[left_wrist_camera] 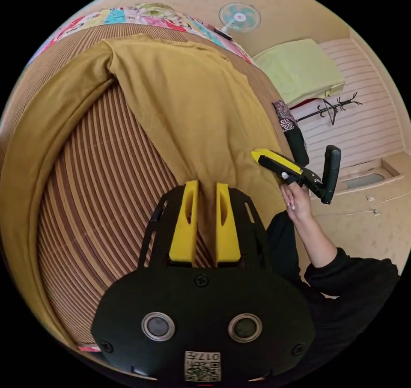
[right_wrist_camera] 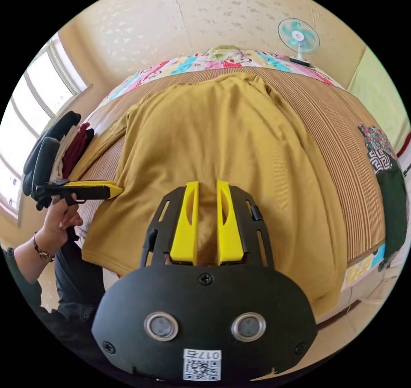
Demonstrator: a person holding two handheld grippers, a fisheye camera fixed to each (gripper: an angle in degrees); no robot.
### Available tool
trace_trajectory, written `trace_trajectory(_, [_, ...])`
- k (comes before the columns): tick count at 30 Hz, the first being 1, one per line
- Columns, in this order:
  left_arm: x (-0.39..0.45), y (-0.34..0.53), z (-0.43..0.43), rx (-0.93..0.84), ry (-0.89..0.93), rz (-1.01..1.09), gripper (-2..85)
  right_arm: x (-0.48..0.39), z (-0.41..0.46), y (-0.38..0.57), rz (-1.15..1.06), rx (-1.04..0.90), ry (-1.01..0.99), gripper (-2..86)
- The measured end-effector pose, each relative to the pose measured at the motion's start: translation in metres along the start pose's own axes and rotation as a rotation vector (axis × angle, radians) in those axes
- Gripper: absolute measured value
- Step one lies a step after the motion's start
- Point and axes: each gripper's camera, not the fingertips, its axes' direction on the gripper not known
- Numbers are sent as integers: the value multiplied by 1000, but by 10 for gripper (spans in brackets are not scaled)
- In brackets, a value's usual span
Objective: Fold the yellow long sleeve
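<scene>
Left tongs [left_wrist_camera: 206, 186]: jaws narrow, a strip of the yellow shirt's hem running up between them; whether both jaws press the cloth, I cannot tell.
Right tongs [right_wrist_camera: 207, 186]: jaws narrow over the shirt's lower edge, cloth showing in the gap; grip not clear either.
Yellow shirt [right_wrist_camera: 222, 148]: spread flat on the bed, neck toward the far side, one long sleeve [left_wrist_camera: 38, 148] stretched out along the mat.
Bed [right_wrist_camera: 342, 148]: covered by a striped brown mat, with a patterned quilt [right_wrist_camera: 188, 64] at its far edge.
Hand [left_wrist_camera: 295, 199]: holds the right tongs' handle.
Around: a fan [right_wrist_camera: 298, 37] by the wall; stacked clothes [right_wrist_camera: 70, 148] beside the window.
</scene>
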Motion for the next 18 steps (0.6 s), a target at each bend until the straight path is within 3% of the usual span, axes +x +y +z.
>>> trace_trajectory(8, [12, 73, -56, -4, -146, -34, 32, -3, -52, 36, 85, -159, -266, 55])
trace_trajectory(12, [9, 121, -88, 36, -60, -49, 11, 91, -132, 60, 450, 140, -74, 106])
trace_trajectory(14, [4, 140, -98, 64, -29, -76, 5, 139, -146, 70, 614, 179, 72, 115])
trace_trajectory(16, [-5, 158, -102, 83, -8, -132, 6, 182, -132, 69, 688, 68, 34, 115])
trace_trajectory(18, [-11, 163, -101, 69, 29, -160, 14, 199, -121, 49, 570, -114, -17, 85])
